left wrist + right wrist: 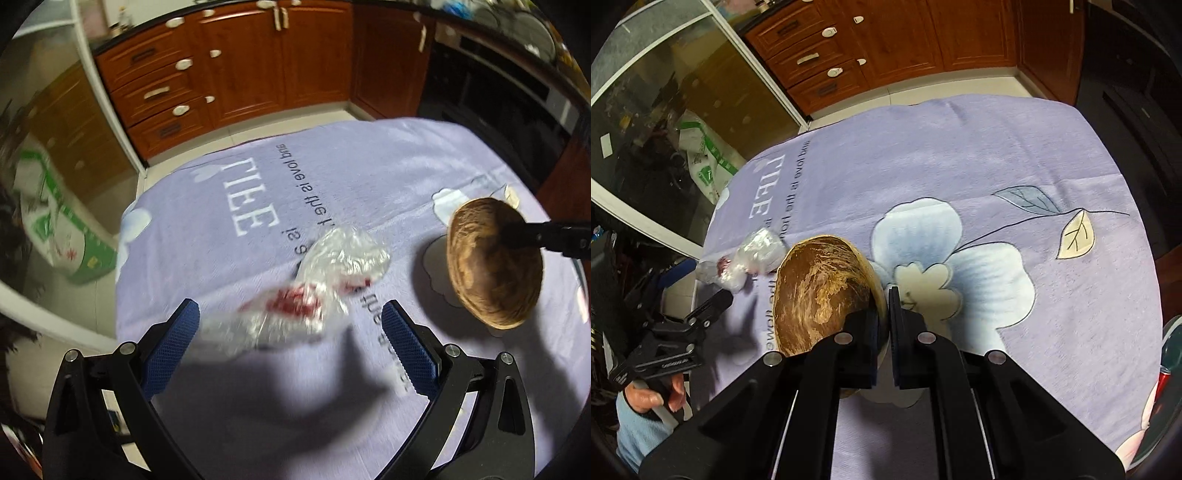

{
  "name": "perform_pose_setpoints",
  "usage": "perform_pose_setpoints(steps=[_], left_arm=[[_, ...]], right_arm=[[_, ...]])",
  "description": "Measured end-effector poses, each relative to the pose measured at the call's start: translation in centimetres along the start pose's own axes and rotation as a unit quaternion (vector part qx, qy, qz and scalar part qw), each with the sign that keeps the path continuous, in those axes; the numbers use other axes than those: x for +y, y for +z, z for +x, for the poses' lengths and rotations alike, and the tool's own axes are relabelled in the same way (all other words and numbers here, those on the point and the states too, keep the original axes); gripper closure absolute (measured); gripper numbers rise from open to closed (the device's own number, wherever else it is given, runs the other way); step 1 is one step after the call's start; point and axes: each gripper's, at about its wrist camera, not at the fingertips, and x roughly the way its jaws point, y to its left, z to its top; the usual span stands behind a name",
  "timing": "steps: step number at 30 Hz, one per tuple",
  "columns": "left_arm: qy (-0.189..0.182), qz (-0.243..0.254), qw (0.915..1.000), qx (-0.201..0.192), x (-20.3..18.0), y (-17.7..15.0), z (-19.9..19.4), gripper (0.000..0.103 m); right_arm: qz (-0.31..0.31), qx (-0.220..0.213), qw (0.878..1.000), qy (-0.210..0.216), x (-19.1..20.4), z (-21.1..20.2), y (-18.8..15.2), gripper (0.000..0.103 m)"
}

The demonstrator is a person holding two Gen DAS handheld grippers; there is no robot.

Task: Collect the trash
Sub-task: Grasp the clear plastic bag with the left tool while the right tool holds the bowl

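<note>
The left gripper [291, 332] has its two blue pads spread wide apart, with nothing squeezed between them. Right in front of them, in the middle of the left wrist view, lies the crumpled plastic wrapper [314, 288], clear with red marks on it. It sits on the purple tablecloth [369, 173], and its near end pokes in between the pads, close to the left pad. It looks very light, soft and crinkly, so it should squash flat when pinched and may be a bit slippery. The best place to grab it seems to be the thick bunched middle, not a thin loose edge that could slide out. The right gripper [888, 314] is clamped tight on the rim of the wooden bowl [820, 288], one finger inside and one outside. The bowl is hard and stiff and looks heavier than the wrapper. It is tipped up on its side, with its open face turned toward the wrapper, in the lower middle of the right wrist view. The left gripper reaches forward and low over the cloth. The right one comes in from the right side of that view.
</note>
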Motion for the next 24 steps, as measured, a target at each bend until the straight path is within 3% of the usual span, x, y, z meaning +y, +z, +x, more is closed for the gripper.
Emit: perform_pose_setpoints(steps=[4,5,6,7,8,11,16,24], left_arm=[[0.009,0.016,0.9996,0.019,-0.6,0.3,2.2,0.005],[0.011,0.018,0.9995,0.022,-0.7,0.2,2.6,0.015],[0.007,0.021,0.9993,0.031,-0.9,0.1,3.0,0.034],[-0.001,0.018,0.9992,0.037,-0.9,0.0,3.2,0.039],[-0.008,0.01,0.9994,0.031,-0.9,-0.1,3.1,0.056],[0.001,0.003,0.9996,0.029,-1.5,-0.4,2.7,0.063],[-0.002,-0.028,0.9992,0.028,-3.7,-2.0,1.0,0.064],[-0.046,-0.053,0.9974,0.013,-9.3,-3.7,-4.0,0.064]], right_arm=[[0.008,0.004,1.0,0.007,-0.9,0.6,0.3,0.098],[0.01,0.004,1.0,0.008,-1.1,0.7,0.3,0.098],[0.011,0.005,1.0,0.01,-1.3,0.8,0.3,0.098],[0.011,0.005,1.0,0.011,-1.4,0.8,0.3,0.098],[0.012,0.005,1.0,0.012,-1.5,0.9,0.0,0.098],[0.017,0.003,1.0,0.015,-2.0,0.7,-0.3,0.098],[0.023,-0.004,0.999,0.023,-3.0,-0.7,-1.3,0.098],[0.047,-0.026,0.998,0.026,-6.1,-5.3,-3.9,0.098]])
